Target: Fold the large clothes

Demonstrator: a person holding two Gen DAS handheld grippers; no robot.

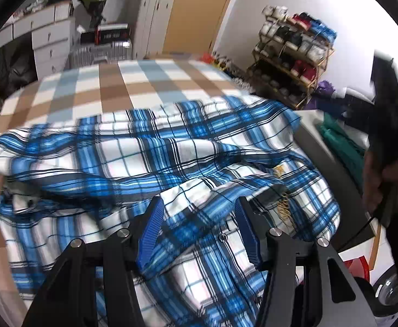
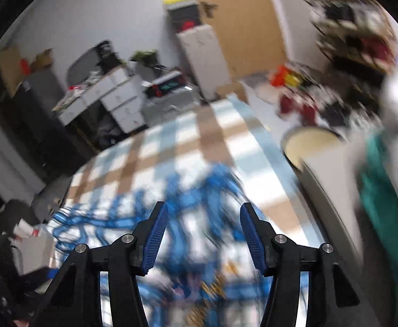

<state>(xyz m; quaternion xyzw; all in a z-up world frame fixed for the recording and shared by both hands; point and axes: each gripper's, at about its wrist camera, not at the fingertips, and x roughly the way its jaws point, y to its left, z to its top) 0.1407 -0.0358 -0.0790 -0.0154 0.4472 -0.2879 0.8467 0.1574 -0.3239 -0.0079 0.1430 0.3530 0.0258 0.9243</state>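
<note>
Hovering over blue plaid shirt (image 1: 150,158), left gripper (image 1: 199,212) gaping, nothing pinched; right gripper (image 2: 203,218) likewise standing open above it, view blurring. Shirt lying rumpled on checkered bedspread (image 1: 112,87). Beyond bedspread: white drawers (image 1: 52,43), wooden door (image 1: 199,11). Shoe rack (image 1: 291,62) standing right of bedspread.

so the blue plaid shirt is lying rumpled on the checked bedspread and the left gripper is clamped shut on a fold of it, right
Not quite. The blue plaid shirt does lie rumpled on the checked bedspread, but the left gripper is not clamped on it: in the left wrist view its jaws stand apart, with the cloth lying below and between them, unpinched.
</note>
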